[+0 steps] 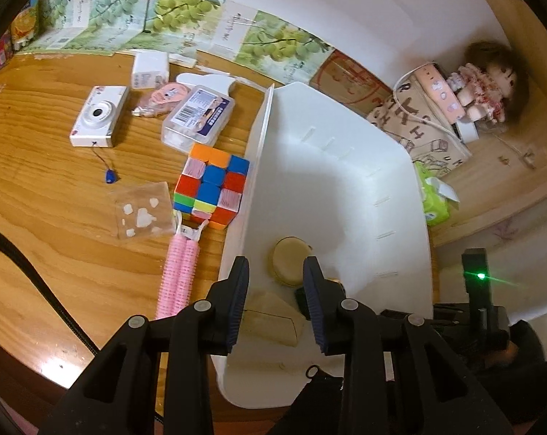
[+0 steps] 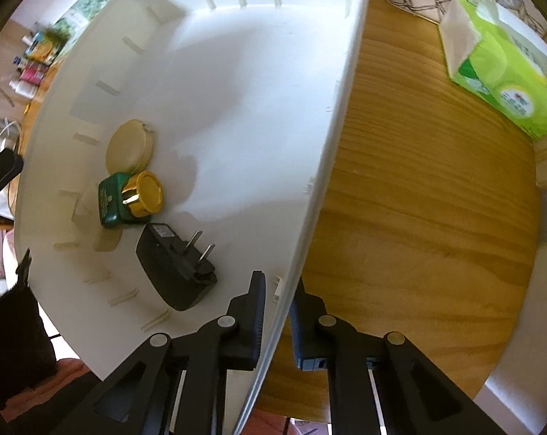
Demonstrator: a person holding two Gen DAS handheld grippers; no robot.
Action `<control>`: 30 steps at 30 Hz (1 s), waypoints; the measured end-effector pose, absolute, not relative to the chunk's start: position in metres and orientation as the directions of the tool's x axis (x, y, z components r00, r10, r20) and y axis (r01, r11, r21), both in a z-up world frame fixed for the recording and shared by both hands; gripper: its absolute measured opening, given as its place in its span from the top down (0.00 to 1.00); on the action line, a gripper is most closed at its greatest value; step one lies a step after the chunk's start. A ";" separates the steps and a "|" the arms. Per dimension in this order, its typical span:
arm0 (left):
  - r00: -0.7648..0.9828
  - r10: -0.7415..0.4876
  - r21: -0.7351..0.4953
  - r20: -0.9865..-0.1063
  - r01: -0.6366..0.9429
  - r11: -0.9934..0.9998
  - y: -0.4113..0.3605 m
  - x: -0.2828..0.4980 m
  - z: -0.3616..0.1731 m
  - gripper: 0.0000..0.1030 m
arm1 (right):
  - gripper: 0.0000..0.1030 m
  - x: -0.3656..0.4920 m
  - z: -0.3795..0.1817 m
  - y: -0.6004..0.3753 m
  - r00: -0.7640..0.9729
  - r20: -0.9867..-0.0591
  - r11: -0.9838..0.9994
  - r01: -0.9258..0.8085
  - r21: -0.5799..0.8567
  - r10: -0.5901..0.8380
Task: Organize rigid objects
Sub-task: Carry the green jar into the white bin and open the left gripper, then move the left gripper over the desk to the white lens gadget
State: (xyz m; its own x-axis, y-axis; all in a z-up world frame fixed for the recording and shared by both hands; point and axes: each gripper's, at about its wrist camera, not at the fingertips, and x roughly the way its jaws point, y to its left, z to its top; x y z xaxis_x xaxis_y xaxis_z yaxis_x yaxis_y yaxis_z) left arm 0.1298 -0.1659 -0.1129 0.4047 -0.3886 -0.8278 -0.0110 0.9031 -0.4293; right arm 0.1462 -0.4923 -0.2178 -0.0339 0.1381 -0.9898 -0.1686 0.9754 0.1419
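Note:
A white plastic bin (image 1: 346, 166) stands on the wooden table, right of the loose items. My left gripper (image 1: 275, 264) hangs over the bin's near left corner, open, with nothing between its fingers. Below it lie a round beige compact (image 1: 290, 261) and a flat beige piece (image 1: 270, 315). In the right wrist view the bin (image 2: 255, 90) holds the compact (image 2: 130, 145), a green bottle with a gold cap (image 2: 128, 199) and a black plug adapter (image 2: 175, 264). My right gripper (image 2: 280, 282) points down and is shut on the bin's wall, one finger on each side.
Left of the bin lie a Rubik's cube (image 1: 212, 186), a white camera (image 1: 99, 116), a clear plastic box (image 1: 199, 119), pink hair rollers (image 1: 177, 275) and a clear bag (image 1: 143, 214). A green tissue pack (image 2: 502, 72) sits right of the bin; a doll (image 1: 491, 83) lies beyond.

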 end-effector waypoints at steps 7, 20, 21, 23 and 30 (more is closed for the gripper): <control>0.395 -0.369 -0.396 -0.841 0.015 0.918 -0.135 0.138 -0.107 0.67 | 0.93 0.145 -0.216 -0.494 -0.003 -0.997 0.995 -0.060 0.084 0.083; 0.389 -0.333 -0.342 -0.859 0.047 0.938 -0.073 0.166 -0.103 0.54 | 0.93 0.140 -0.211 -0.494 0.042 -0.999 0.991 0.132 -0.027 -0.033; 0.387 -0.328 -0.335 -0.862 0.051 0.941 -0.068 0.169 -0.103 0.51 | 0.93 0.140 -0.211 -0.496 0.046 -0.998 0.988 0.152 -0.027 -0.035; 0.383 -0.314 -0.318 -0.869 0.057 0.946 -0.060 0.177 -0.103 0.43 | 0.93 0.138 -0.212 -0.498 0.054 -0.998 0.981 0.193 -0.027 -0.038; 0.355 -0.275 -0.265 -0.893 0.076 0.961 -0.036 0.205 -0.107 0.24 | 0.92 0.129 -0.211 -0.507 0.085 -0.994 0.952 0.303 -0.033 -0.061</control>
State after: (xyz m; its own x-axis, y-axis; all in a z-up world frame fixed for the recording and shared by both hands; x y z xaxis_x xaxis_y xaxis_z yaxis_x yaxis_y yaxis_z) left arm 0.2050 -0.0357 -0.1065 0.3553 -0.2747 -0.8935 0.0757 0.9612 -0.2654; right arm 0.1293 -0.5068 -0.2106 0.0851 -0.0613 -0.9945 0.3031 0.9524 -0.0328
